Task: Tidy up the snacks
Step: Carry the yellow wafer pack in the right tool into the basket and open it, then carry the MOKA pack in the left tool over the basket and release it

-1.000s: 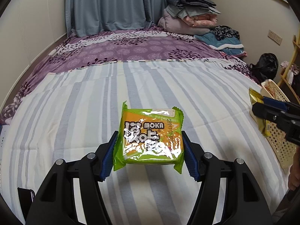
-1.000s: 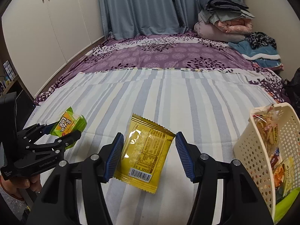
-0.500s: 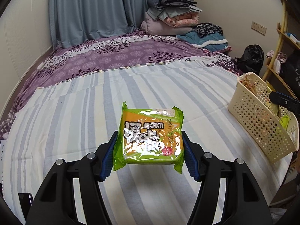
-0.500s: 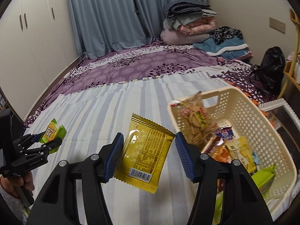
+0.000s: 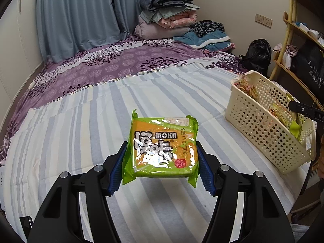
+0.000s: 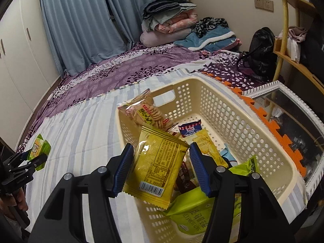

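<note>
While the left gripper is clamping its jaws on the green MOKA packet at the centre of the left wrist frame, above the striped bed, the cream basket is sitting at the right edge. In the right wrist frame, the right gripper is pinching the yellow packet over the basket's lower left rim, with snack packs lying inside.
</note>
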`<state>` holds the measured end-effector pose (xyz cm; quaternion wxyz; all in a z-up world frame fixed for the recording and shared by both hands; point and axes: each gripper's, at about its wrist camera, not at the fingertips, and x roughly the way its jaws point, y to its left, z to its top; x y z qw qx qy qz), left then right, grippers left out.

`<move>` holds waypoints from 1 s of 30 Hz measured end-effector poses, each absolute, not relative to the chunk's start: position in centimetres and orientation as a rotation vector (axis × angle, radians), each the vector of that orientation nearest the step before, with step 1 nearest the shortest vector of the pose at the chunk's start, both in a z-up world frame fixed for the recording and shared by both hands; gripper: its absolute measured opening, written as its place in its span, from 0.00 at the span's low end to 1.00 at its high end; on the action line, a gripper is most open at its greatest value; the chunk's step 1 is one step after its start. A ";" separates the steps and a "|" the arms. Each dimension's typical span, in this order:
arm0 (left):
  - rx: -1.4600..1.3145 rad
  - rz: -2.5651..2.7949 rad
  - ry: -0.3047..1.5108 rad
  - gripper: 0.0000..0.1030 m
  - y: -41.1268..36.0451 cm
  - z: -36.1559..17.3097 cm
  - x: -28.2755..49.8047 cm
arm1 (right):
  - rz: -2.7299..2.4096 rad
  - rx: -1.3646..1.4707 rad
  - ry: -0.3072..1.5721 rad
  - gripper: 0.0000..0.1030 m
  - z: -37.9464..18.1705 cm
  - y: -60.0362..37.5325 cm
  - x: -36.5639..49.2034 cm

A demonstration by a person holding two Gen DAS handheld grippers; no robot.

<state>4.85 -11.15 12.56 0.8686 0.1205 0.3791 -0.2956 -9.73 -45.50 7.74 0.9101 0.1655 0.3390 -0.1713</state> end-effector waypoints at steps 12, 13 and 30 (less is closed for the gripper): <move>0.292 -0.673 0.790 0.63 -14.8 13.4 3.7 | -0.400 0.452 0.647 0.88 7.0 -48.7 -11.9; 0.298 -0.682 0.788 0.63 -15.2 13.4 3.6 | -0.401 0.457 0.646 0.89 6.9 -49.0 -12.1; 0.369 -0.786 0.749 0.63 -22.1 14.8 0.9 | -0.401 0.381 0.668 0.95 6.3 -49.5 -13.2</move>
